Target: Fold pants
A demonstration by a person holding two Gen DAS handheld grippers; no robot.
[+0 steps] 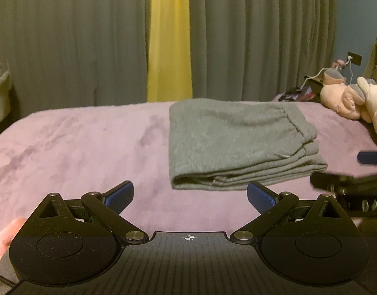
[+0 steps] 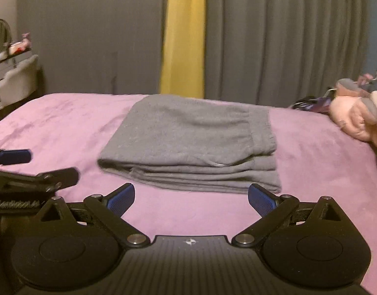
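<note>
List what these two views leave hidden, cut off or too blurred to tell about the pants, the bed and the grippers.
- Pants: inner layers and legs hidden under the top fold, both views.
- Right gripper: in the left wrist view, cut off by the right edge and blurred.
- Left gripper: in the right wrist view, cut off by the left edge; its lettering is unreadable.
- Plush toy: cut off at the right edge, blurred.
- Bed: near edge hidden behind the gripper bodies.

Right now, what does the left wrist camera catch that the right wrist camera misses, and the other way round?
Only the left wrist view shows a black wall socket with a white cable. Only the right wrist view shows a white padded chair by a shelf. Both share the folded grey sweatpants on the pink plush bedspread, grey curtains with a yellow strip, a pink soft toy, and open blue-tipped tongs.
</note>
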